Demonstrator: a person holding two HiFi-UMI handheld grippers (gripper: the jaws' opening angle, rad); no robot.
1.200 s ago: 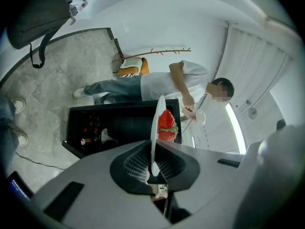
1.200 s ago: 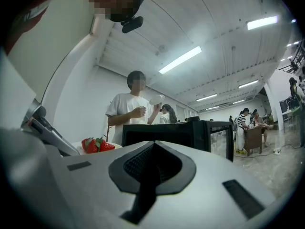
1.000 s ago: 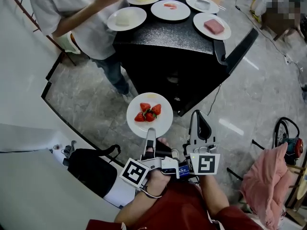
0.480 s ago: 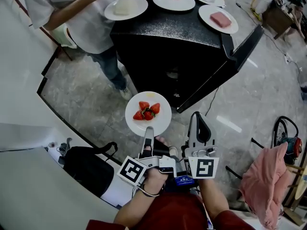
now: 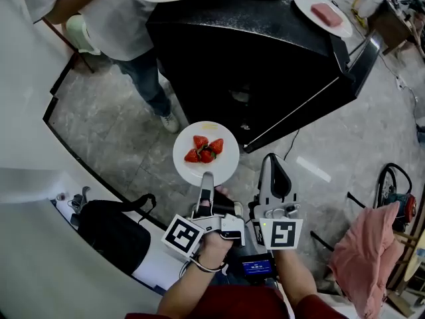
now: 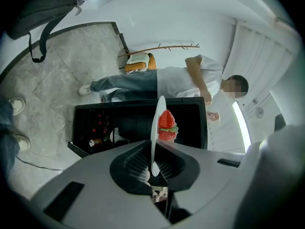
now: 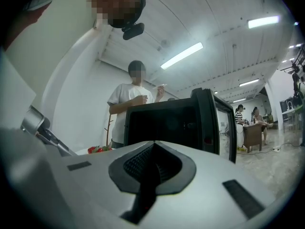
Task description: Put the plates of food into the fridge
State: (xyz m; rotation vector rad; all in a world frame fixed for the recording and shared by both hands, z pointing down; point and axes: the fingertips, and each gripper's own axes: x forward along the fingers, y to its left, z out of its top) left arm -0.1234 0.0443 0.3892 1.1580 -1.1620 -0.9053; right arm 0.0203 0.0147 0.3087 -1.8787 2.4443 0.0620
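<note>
Now the white plate [image 5: 226,165] of red strawberries [image 5: 204,149] hangs over the floor [image 5: 116,128], just in front of the open black fridge [image 5: 265,58]. The left gripper [image 5: 207,181] pinches its near rim. The right gripper [image 5: 273,166], close beside, is closed and holds nothing.

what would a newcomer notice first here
The red strawberries on a white plate, held by its rim in the left gripper above the floor. Just beyond stands the black fridge, door open, with more plates of food on top.
</note>
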